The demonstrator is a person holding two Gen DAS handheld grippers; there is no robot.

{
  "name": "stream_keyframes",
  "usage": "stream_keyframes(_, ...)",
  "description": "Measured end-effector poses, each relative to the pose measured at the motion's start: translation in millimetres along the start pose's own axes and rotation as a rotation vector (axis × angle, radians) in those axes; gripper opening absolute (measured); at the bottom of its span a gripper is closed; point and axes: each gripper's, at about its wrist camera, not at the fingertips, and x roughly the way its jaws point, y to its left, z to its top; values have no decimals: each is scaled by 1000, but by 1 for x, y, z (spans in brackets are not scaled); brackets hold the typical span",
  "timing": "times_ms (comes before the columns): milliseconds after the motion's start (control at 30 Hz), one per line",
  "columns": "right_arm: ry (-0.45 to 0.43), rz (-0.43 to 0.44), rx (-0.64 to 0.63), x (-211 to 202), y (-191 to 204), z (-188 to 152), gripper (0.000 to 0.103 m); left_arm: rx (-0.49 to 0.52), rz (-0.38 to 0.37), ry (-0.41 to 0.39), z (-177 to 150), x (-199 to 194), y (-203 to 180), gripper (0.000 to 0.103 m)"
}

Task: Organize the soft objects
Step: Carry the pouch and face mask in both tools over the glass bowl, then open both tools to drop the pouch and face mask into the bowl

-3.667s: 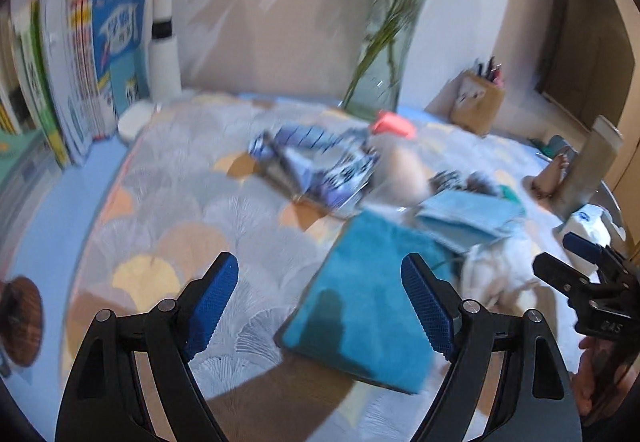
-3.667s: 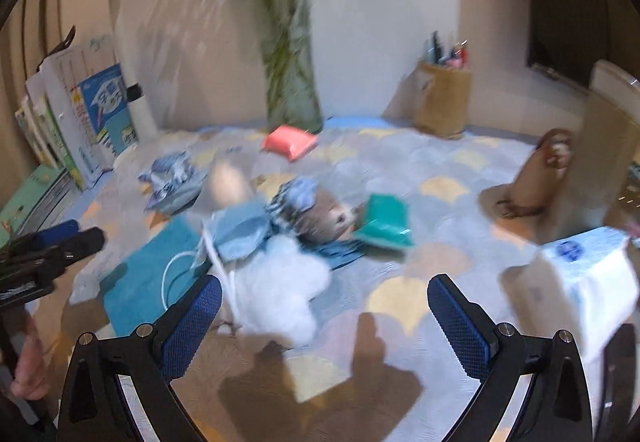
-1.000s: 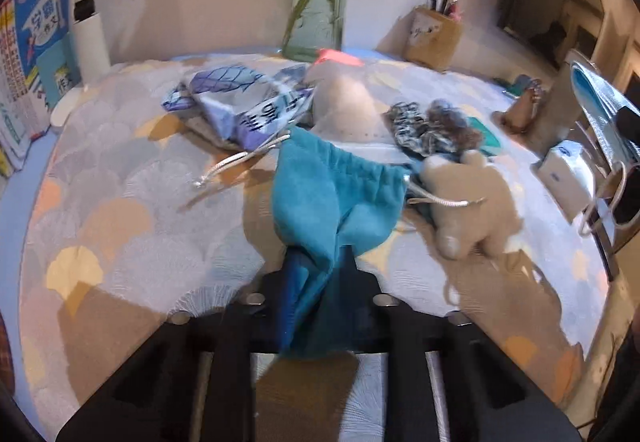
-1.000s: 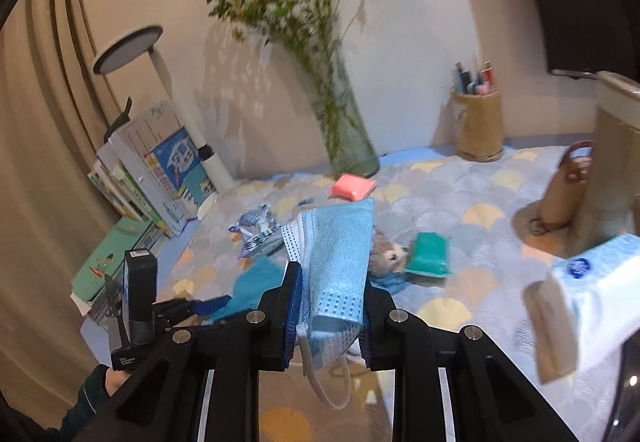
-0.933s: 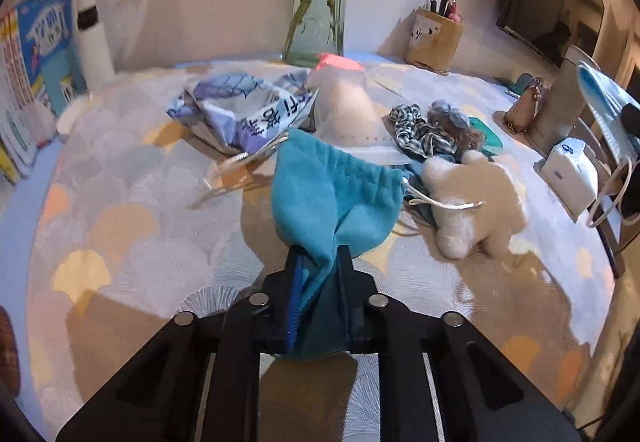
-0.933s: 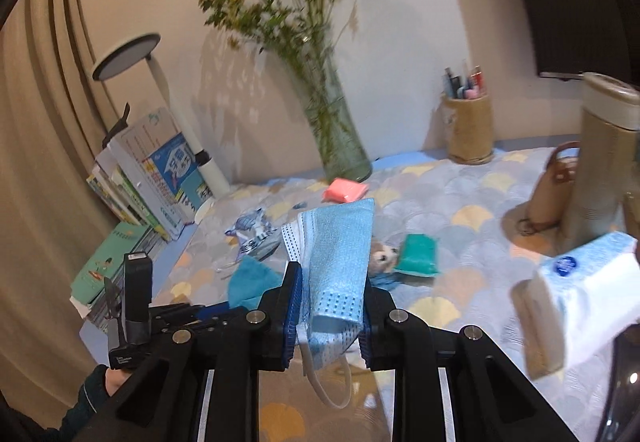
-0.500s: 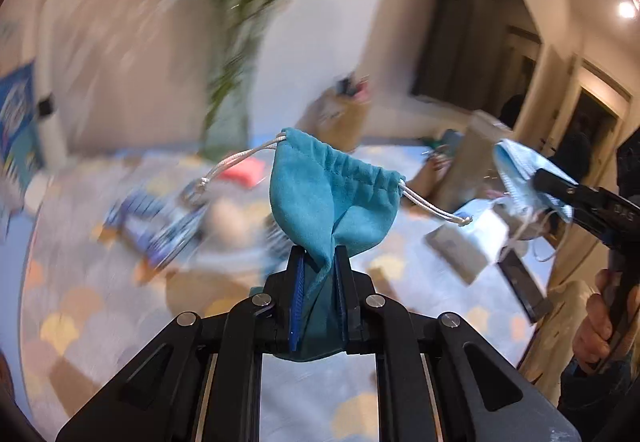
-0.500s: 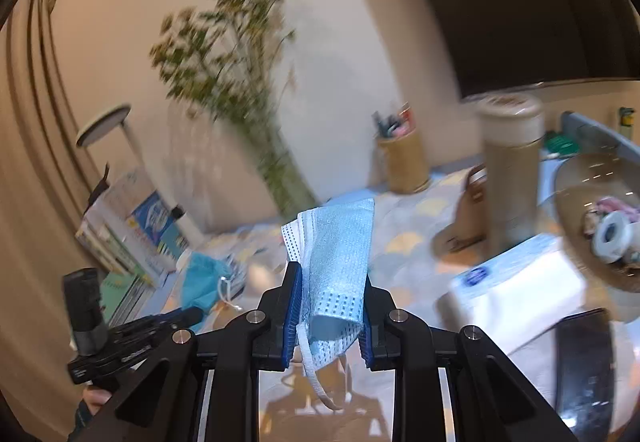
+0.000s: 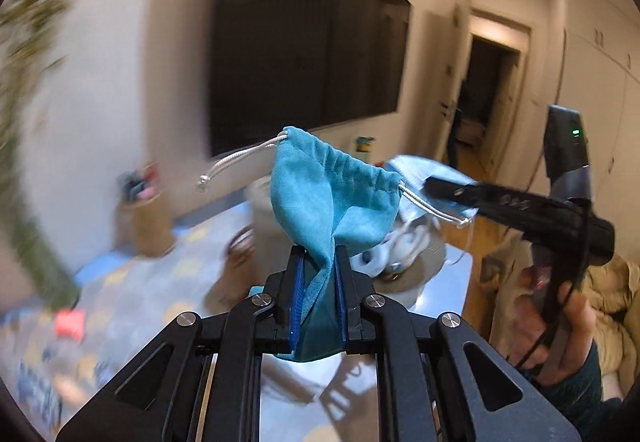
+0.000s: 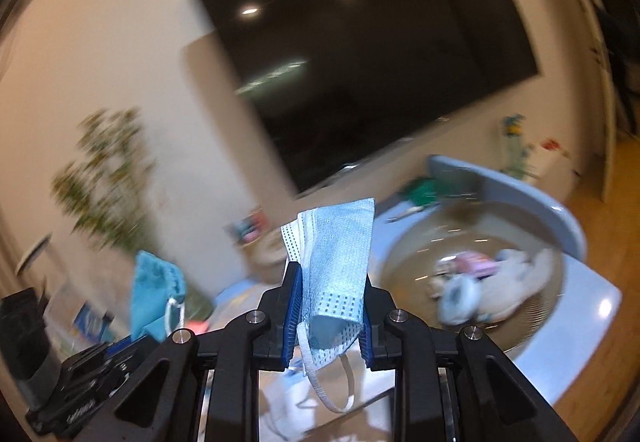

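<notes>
My left gripper (image 9: 318, 256) is shut on a teal drawstring pouch (image 9: 332, 190) and holds it up in the air; the pouch also shows in the right wrist view (image 10: 156, 292). My right gripper (image 10: 326, 270) is shut on a light blue face mask (image 10: 336, 254), its ear loop hanging below. In the left wrist view the right gripper (image 9: 436, 188) holds the mask (image 9: 420, 172) just right of the pouch. A round bowl-like container (image 10: 560, 238) with soft items inside sits below and right of the mask.
A large dark screen (image 10: 360, 42) hangs on the wall. A pen holder (image 9: 148, 226) and a plant (image 10: 104, 178) stand on the patterned table (image 9: 120, 306). A pink item (image 9: 70, 324) lies on the table. A doorway (image 9: 484, 94) is at the right.
Both grippers have lifted from the table and swung right, carrying the pouch and the mask toward the round container. The views are blurred by motion.
</notes>
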Motion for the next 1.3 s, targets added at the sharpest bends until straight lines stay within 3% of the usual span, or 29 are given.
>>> stream_keyframes(133,30,-111,104,22,-58,21,24,27,-45,50,26,64,-37,11)
stream_keyframes(333,97,-218,196,67,-127,38,26,47,5,127,26,163,-59,14)
stream_keyframes(400,123,-220,243,83,-146,42,40,69,27,175,21,198,-61,22)
stream_keyframes(433,154,-209,272,93,-156,43,55,68,21,203,17,208,-60,32)
stream_keyframes(533,204,-208,315,103,-175,37,57,57,-36,297,1,230,-57,39)
stream_keyframes(600,227,-205,310,102,-179,31,57,63,-55,314,-8,229,-61,44)
stream_keyframes(733,245,-195,308,88,-178,19,57,61,-95,272,-15,203,-62,78)
stream_keyframes(967,200,-157,213,46,-131,12,58,42,-164,189,-12,108,-44,79)
stream_keyframes(1033,180,-140,157,30,-105,10,65,26,-161,146,-15,64,-28,79)
stream_keyframes(1067,173,-132,126,23,-92,7,73,19,-154,132,-15,49,-20,79)
stream_keyframes(1167,128,-113,22,3,-49,-7,92,-4,-71,65,-20,-17,13,80)
stream_keyframes(1300,132,35,-131,-8,26,-39,93,-66,99,-44,-29,-109,62,88)
